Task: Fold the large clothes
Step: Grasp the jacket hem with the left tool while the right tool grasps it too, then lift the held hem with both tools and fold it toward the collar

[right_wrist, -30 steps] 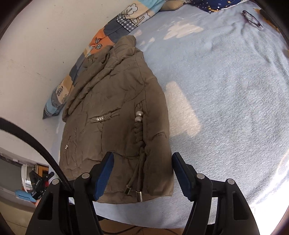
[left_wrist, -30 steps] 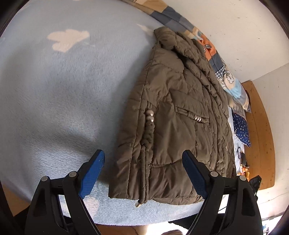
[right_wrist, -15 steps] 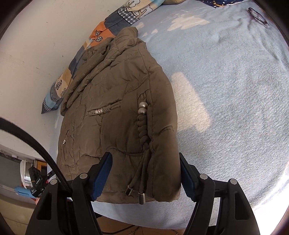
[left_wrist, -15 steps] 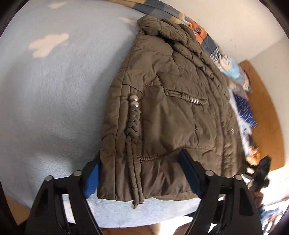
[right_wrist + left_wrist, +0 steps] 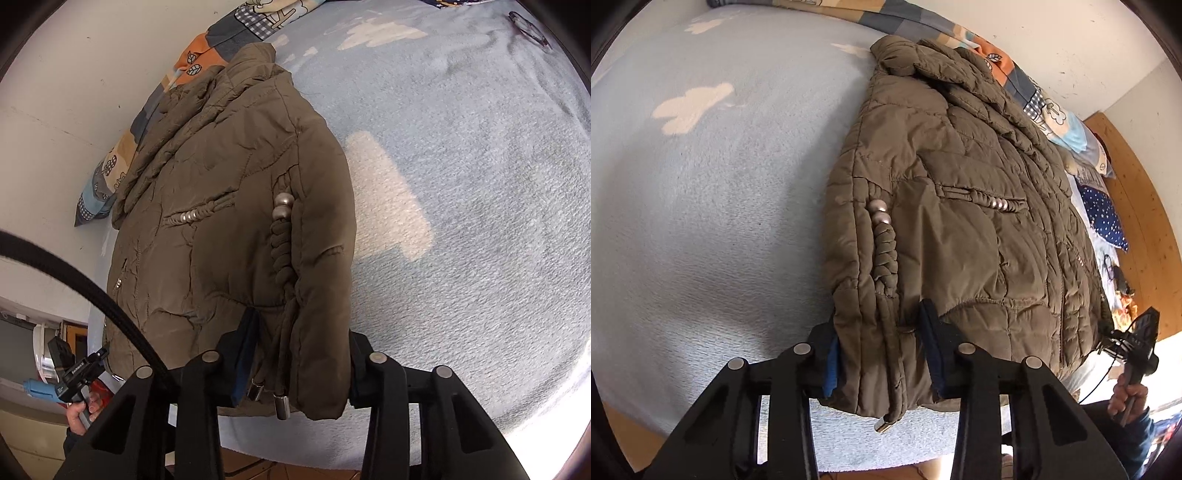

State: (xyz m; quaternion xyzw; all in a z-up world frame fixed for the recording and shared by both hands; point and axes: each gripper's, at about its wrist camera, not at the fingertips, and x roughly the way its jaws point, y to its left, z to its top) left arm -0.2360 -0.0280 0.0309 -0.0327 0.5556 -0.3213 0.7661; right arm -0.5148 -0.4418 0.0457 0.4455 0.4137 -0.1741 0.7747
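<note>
A light blue fleece blanket (image 5: pixel 713 206) with pale cloud shapes covers the bed, and it takes most of what one sees. Along the white wall (image 5: pixel 74 74) at the far side lies a patchwork quilt (image 5: pixel 207 44) in orange, grey and blue squares.

On the blanket, near the wall side, lies the olive-brown padded jacket (image 5: pixel 960 229). It is folded lengthwise, the collar pointing away and the hem at the near edge of the bed, hanging slightly over it. On its upper side there is a braided cord with two silver beads (image 5: pixel 881 216), and a pocket trimmed with small metal beads (image 5: pixel 997 202). Two drawstrings with metal tips (image 5: pixel 282 406) hang out of the hem.

The left gripper (image 5: pixel 882 358) and the right gripper (image 5: pixel 295 362) are both at the hem, and each shows the same thing in its own view — the blue-padded jaws are closing with a thick bunch of the jacket's hem between them, and the pads already press into the fabric on both sides.

At the edge of each view a hand (image 5: pixel 1128 397) holds the handle of the other device. A pair of glasses (image 5: pixel 528 22) lies far away on the blanket, well apart from the jacket.
</note>
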